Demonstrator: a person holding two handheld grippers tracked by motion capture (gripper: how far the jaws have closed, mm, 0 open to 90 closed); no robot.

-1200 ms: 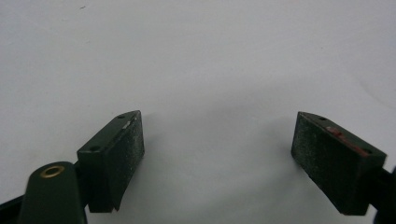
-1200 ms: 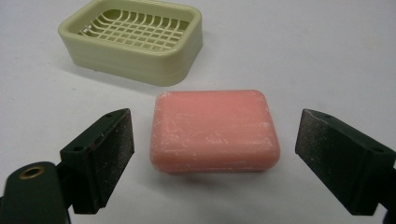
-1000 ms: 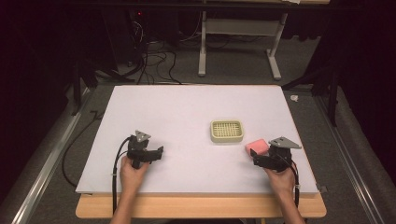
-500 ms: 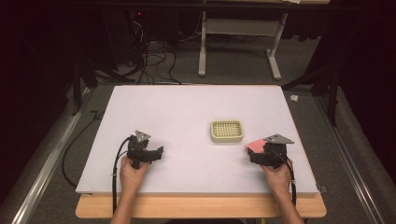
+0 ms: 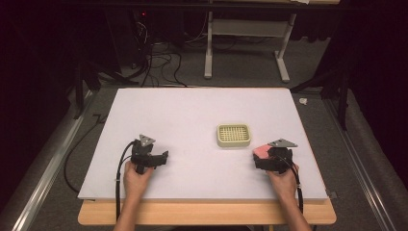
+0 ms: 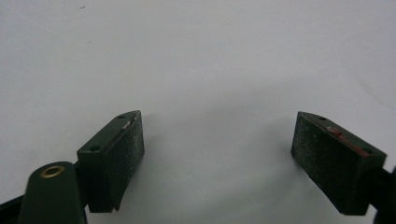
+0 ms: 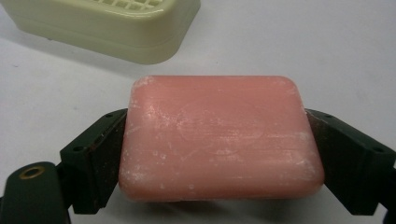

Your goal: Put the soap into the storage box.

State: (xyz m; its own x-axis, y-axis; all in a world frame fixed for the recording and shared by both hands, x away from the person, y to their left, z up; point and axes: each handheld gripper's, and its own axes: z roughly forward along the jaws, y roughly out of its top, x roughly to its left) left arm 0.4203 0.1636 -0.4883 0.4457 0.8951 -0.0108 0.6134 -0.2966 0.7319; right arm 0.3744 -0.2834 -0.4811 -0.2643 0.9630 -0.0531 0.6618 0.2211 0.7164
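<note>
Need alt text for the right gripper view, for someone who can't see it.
A pink soap bar sits clamped between the right gripper's two black jaws, one on each side of it. Beyond it, at the top left, a pale yellow soap dish with a grid top stands on the white table.

The pink soap bar [image 7: 219,140] in my right gripper [image 7: 219,158] looks waxy, matt and white-scuffed, its pads [image 7: 100,158] rough black, the cream soap dish [image 7: 107,23] smooth glossy plastic, the table [image 5: 183,115] matt white.
</note>
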